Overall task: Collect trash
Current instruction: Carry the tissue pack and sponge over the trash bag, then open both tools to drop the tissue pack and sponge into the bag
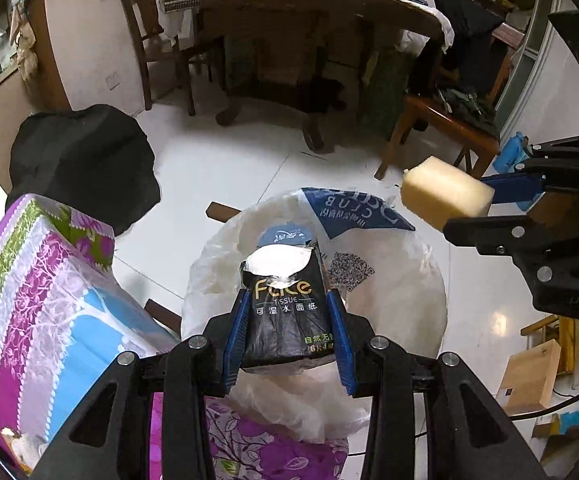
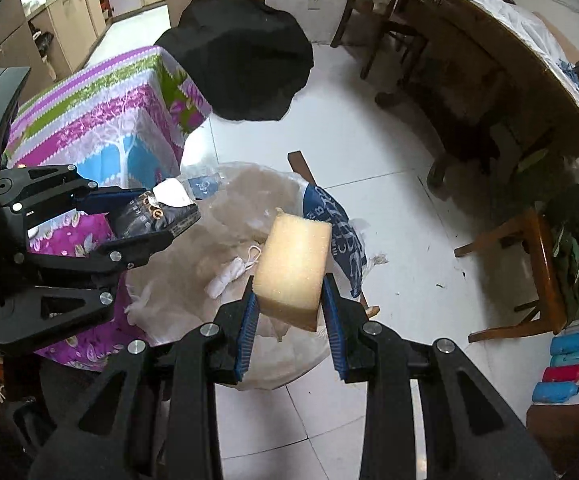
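Above the white plastic bag [image 1: 389, 312] that stands open on the tiled floor [image 1: 225, 168], I hold one piece of trash in each hand. My left fingers [image 1: 289, 330] are clenched on a black tissue pack [image 1: 285, 312], the blue pads pressing its two long sides. Its long axis runs straight out along the fingers, torn white end pointing away from me and down toward the bag's mouth; about half of it sticks out past the fingertips.

My right fingers [image 2: 289, 312] grip a pale yellow sponge block [image 2: 295, 264]. It sits between the pads by its lower part, the rest rising forward beyond them, long axis along the fingers and tilted a little to the left. It hangs over the bag, near the blue printed part of the rim [image 2: 341, 236].

Seen from the right wrist, the tissue pack [image 2: 157, 216] lies to the left of the sponge, well apart from it, over the bag's left edge. A flowered cloth [image 2: 101, 128] covers the table just beside the bag, with a black cloth [image 2: 241, 68] on its corner. Crumpled white paper [image 2: 225, 280] lies inside the bag.
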Demonstrator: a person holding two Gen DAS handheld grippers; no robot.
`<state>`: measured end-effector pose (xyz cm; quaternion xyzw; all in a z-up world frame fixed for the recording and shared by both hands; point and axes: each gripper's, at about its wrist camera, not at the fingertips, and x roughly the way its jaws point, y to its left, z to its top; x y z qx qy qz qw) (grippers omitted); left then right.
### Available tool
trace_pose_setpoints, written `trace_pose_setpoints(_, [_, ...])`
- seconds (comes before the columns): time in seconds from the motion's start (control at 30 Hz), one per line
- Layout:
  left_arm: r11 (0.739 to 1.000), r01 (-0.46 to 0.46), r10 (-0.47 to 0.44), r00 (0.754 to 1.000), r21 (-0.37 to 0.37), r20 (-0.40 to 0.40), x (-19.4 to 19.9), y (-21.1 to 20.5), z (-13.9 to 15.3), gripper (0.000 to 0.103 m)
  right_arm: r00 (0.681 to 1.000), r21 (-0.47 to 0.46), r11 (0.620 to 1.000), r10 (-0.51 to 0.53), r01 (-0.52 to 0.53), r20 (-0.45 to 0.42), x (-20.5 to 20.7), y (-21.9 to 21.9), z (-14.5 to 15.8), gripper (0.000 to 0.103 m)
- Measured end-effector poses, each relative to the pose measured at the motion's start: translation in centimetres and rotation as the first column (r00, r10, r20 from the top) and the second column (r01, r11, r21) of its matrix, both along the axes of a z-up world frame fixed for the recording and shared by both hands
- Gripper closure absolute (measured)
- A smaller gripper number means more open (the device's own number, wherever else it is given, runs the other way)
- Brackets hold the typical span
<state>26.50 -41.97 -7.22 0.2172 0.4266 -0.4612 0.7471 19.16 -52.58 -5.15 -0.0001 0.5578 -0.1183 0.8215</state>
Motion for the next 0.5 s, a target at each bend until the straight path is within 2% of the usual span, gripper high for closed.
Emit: trace_pose_setpoints(0.5, [1.0, -0.002, 0.003, 1.0, 0.03, -0.009, 0.1, -0.4, -1.2, 0.063, 0.999, 0.017, 1.0, 0.013, -0.012, -0.049, 0.9, -0.4, -1.2, 0.073])
